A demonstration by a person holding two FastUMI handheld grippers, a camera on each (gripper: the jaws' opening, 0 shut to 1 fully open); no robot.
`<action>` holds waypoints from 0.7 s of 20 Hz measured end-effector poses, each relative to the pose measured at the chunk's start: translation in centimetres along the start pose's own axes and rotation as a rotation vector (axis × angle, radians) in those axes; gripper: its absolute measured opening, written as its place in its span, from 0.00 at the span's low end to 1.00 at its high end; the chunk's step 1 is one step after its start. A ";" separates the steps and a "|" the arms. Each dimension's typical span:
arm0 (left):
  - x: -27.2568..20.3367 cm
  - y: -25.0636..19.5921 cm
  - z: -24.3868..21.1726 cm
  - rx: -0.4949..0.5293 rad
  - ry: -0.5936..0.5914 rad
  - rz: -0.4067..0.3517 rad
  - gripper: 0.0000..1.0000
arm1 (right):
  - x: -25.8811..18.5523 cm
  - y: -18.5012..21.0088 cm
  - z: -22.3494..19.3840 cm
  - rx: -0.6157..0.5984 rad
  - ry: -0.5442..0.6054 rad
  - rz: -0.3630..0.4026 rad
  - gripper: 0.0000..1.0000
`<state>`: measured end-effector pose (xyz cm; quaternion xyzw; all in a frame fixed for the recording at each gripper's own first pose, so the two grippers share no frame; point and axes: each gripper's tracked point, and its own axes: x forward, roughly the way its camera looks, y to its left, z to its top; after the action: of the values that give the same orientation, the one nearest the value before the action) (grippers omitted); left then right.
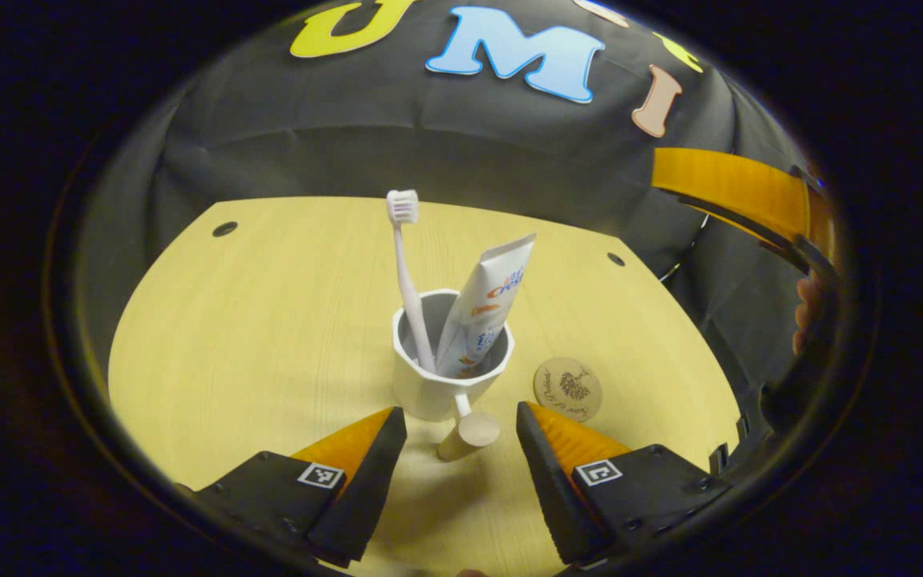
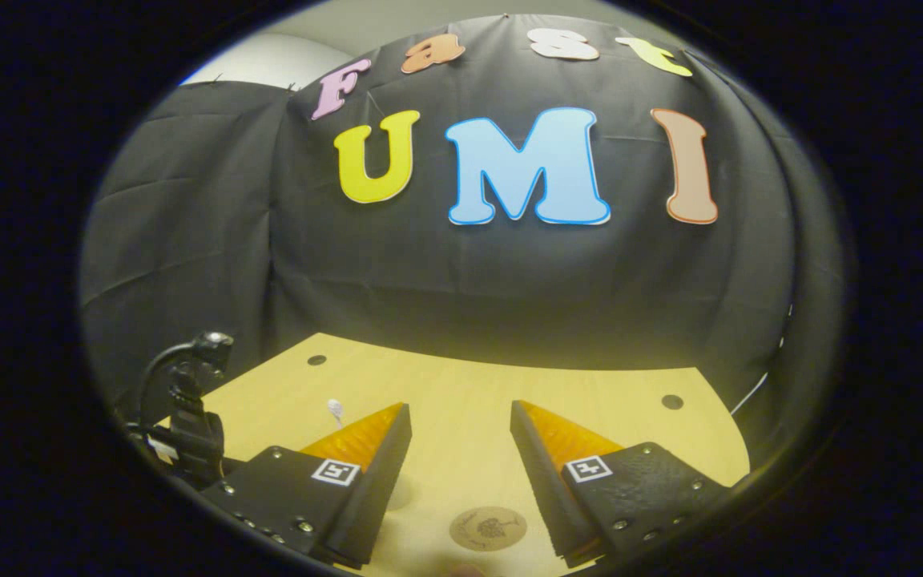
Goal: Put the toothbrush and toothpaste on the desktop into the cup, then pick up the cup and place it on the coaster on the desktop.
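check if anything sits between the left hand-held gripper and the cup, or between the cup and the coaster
Nothing visible does. The left hand-held gripper is open around the white faceted cup's round-ended handle; bare wooden desktop separates the cup from the round wooden coaster.

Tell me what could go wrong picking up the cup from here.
The toothbrush and toothpaste tube stand tall and lean in the white cup, so a tilted lift might tip them out. The left hand-held gripper straddles only the thin handle; that grip could let the cup swing or miss the coaster.

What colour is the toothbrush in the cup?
Pale pink toothbrush, white bristles; clearest in the left gripper view.
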<state>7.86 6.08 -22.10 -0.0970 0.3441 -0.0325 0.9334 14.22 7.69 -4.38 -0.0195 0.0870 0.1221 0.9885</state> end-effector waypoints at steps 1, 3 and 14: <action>0.4 0.0 -0.2 -0.006 0.022 0.008 0.89 | -0.4 -0.7 -0.3 0.002 0.005 -0.012 0.78; 1.0 0.0 -0.6 -0.029 0.065 0.020 0.91 | -1.3 -1.8 -0.8 0.008 0.018 -0.031 0.78; 3.3 0.8 -1.4 -0.026 0.266 0.106 0.75 | -3.9 -6.5 -3.6 0.078 0.079 -0.089 0.78</action>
<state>9.49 6.19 -25.37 -0.0857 0.4697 0.0090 0.8786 11.49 0.24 -7.09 0.0103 0.1295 0.0739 0.9888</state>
